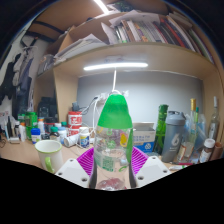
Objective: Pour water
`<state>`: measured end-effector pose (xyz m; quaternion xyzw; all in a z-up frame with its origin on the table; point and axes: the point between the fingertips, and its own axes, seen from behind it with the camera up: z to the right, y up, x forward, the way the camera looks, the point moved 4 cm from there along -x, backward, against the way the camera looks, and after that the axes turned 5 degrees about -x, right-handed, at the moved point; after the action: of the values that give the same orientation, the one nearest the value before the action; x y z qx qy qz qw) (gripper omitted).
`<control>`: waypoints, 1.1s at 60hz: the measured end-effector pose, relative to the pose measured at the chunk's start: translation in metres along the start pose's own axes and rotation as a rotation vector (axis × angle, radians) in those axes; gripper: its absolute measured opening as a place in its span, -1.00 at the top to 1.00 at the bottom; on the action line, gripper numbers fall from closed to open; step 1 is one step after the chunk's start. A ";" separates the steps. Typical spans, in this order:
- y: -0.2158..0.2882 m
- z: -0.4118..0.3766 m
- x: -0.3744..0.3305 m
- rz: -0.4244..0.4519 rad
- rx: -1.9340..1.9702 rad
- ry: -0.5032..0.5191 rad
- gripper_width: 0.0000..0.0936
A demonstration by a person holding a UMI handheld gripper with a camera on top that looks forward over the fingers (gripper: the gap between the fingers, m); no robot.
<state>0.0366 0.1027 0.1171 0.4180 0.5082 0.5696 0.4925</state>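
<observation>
A clear plastic bottle (112, 150) with a green cap stands upright between my fingers, held above the desk. My gripper (112, 162) is shut on the bottle, both purple pads (87, 160) pressing its sides. A pale green cup (48, 155) stands on the desk to the left of the fingers and a little ahead. The bottle's lower end is hidden below the fingers.
The desk (20, 155) is crowded: small jars and bottles at the left, a green bottle (161, 128) and a grey flask (174, 136) at the right, boxes behind. A shelf with books (140, 30) runs overhead, with a strip light under it.
</observation>
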 end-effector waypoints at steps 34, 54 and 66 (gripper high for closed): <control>-0.010 -0.005 -0.096 -0.163 0.024 0.032 -0.80; 0.002 -0.016 -0.258 -0.152 0.144 0.029 -0.80; 0.010 -0.026 -0.322 -0.126 0.134 0.042 -0.79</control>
<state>0.0633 -0.2190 0.1314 0.4050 0.5809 0.5108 0.4874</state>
